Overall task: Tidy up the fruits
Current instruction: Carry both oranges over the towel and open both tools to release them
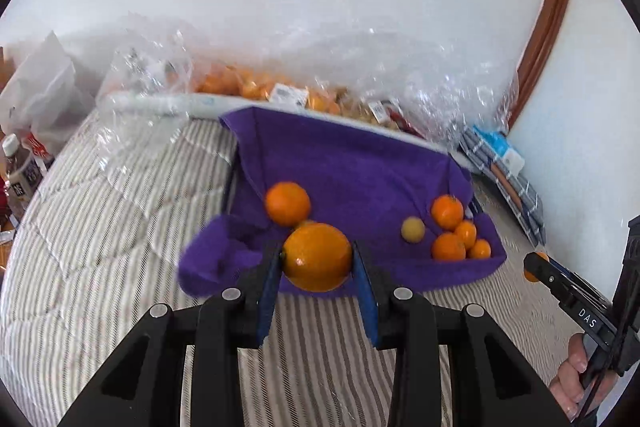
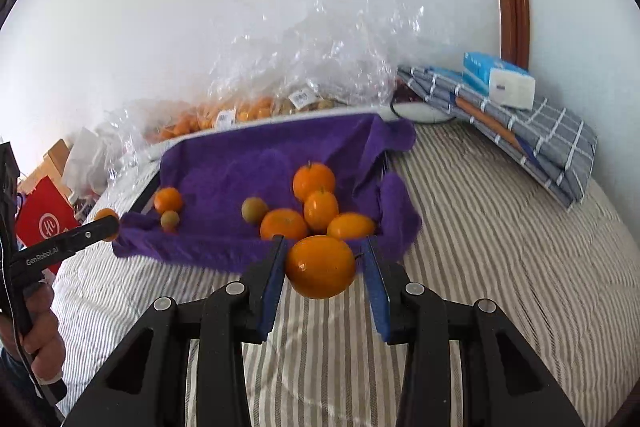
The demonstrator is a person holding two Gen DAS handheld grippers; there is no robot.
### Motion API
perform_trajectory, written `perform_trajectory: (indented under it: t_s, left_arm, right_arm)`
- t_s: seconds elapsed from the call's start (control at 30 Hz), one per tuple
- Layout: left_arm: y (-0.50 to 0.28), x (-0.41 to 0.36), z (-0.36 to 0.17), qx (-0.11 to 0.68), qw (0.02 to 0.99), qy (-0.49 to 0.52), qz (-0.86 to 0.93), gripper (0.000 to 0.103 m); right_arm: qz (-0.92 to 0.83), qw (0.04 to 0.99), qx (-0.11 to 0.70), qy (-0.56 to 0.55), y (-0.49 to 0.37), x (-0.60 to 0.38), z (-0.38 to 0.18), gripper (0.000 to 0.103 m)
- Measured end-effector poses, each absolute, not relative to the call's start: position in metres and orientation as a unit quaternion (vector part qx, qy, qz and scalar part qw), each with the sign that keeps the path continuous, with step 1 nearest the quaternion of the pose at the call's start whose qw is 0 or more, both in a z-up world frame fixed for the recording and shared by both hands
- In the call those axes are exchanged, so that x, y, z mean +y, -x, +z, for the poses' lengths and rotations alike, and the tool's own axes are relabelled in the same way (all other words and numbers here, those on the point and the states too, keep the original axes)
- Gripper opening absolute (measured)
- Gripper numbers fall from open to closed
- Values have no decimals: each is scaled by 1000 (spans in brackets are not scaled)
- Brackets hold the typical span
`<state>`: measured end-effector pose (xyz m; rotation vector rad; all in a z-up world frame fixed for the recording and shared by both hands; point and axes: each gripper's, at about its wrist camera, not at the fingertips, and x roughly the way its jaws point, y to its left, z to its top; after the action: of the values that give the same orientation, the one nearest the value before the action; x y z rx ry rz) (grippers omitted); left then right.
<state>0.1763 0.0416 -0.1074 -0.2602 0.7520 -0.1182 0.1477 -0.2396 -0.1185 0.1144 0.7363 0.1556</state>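
My left gripper [image 1: 317, 259] is shut on an orange [image 1: 317, 255], held over the near left edge of a basket lined with a purple towel [image 1: 352, 163]. My right gripper [image 2: 325, 263] is shut on another orange [image 2: 320, 265], held just in front of the towel's near right edge [image 2: 240, 167]. In the basket lie several oranges [image 2: 314, 181] on the right, one orange [image 2: 168, 200] on the left, and two small greenish-yellow fruits [image 2: 254, 209]. The left gripper also shows in the right wrist view [image 2: 106, 223], the right gripper in the left wrist view [image 1: 536, 265].
The basket sits on a striped quilt [image 2: 480, 247]. Clear plastic bags of oranges [image 1: 248, 87] lie behind it by the wall. A folded checked cloth with a tissue pack [image 2: 512, 87] lies at the right. Bottles [image 1: 20, 175] and a red bag [image 2: 44, 219] stand at the left.
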Motion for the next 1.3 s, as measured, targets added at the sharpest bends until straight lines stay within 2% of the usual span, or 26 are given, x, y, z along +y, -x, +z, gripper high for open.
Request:
perform_trajectory:
  t_s: [0.2, 0.37, 0.67, 0.9, 1.3]
  left_arm:
    - [-195, 51, -89, 346, 928, 133, -48, 33]
    - [-219, 45, -94, 345, 926, 143, -51, 33]
    - [-269, 10, -131, 375, 914, 141, -67, 33]
    - [-273, -5, -150, 389, 911, 120, -72, 33]
    - [-271, -12, -158, 399, 909, 102, -70, 33]
  right_arm:
    - [76, 935, 343, -56, -172, -244, -99, 38]
    - [73, 938, 335, -47, -197, -246, -97, 38]
    - [64, 933, 354, -29, -243, -242, -125, 38]
    - [56, 926, 372, -46, -254, -252, -151, 38]
    - [67, 918, 389, -41, -257, -246, -163, 38]
